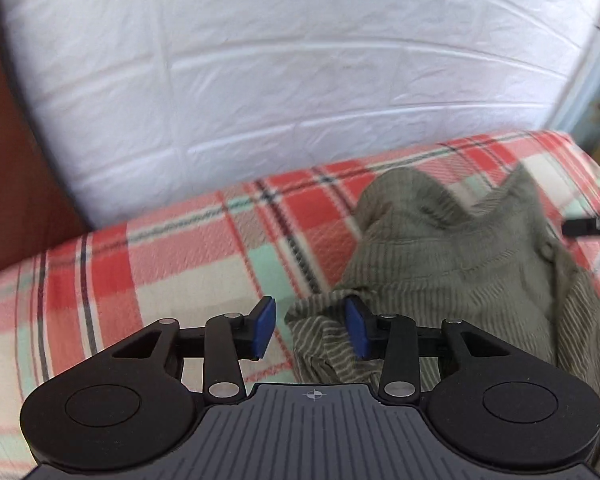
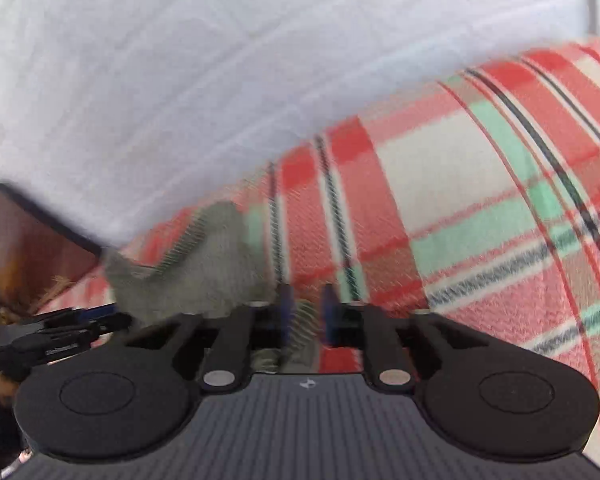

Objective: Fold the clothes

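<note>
Right wrist view motion-blurred, green garment point(image 2: 204, 276) smeared, its lower edge behind the jaws

Olive striped garment point(image 1: 452, 248), crumpled, lying on plaid blanket point(image 1: 160, 264)

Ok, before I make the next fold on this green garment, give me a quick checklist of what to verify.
1. Left gripper jaws apart: ok, open.
2. Garment edge within the left jaws: ok, a striped edge lies by one pad, not pinched.
3. Right gripper grip on the fabric: cannot tell; cloth sits between the jaws, but the view is blurred.
4. Garment lying flat: not ok, it is bunched and rumpled.
5. Room on the plaid blanket beside the garment: ok, bare blanket shows there.
</note>
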Motion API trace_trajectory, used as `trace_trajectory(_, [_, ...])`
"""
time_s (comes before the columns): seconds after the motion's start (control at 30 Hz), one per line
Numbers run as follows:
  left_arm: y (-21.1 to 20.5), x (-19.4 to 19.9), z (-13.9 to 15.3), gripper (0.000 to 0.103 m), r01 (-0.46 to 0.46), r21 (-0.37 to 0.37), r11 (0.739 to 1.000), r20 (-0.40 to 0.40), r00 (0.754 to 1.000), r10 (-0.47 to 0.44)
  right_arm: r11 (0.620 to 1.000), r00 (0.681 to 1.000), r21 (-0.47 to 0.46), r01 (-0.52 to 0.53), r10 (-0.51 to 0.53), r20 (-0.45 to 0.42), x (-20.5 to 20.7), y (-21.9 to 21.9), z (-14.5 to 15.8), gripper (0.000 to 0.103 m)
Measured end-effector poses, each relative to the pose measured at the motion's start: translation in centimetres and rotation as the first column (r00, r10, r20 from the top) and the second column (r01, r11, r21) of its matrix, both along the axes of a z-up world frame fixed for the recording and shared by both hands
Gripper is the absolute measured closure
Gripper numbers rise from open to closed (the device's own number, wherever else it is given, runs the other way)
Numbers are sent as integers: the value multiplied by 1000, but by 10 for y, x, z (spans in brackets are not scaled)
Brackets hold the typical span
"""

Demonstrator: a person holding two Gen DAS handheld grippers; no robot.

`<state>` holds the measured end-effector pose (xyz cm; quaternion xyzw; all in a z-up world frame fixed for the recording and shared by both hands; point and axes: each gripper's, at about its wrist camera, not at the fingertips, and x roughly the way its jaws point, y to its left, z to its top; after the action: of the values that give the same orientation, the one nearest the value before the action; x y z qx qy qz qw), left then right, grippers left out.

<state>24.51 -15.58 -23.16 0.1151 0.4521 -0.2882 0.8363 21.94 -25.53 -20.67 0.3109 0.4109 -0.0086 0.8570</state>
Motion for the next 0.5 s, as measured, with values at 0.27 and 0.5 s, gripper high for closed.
trace_trajectory(0.27, [-27,-1,-1,45,186,88,979,43,981,-190,953,967,-166,-255,252,-34,35,36,10,45])
trace_trajectory(0.5, [-33,8,-11,89,224,81,971,-5,974,-225,952,958,-116,-283,276,-75,54,33,1,98])
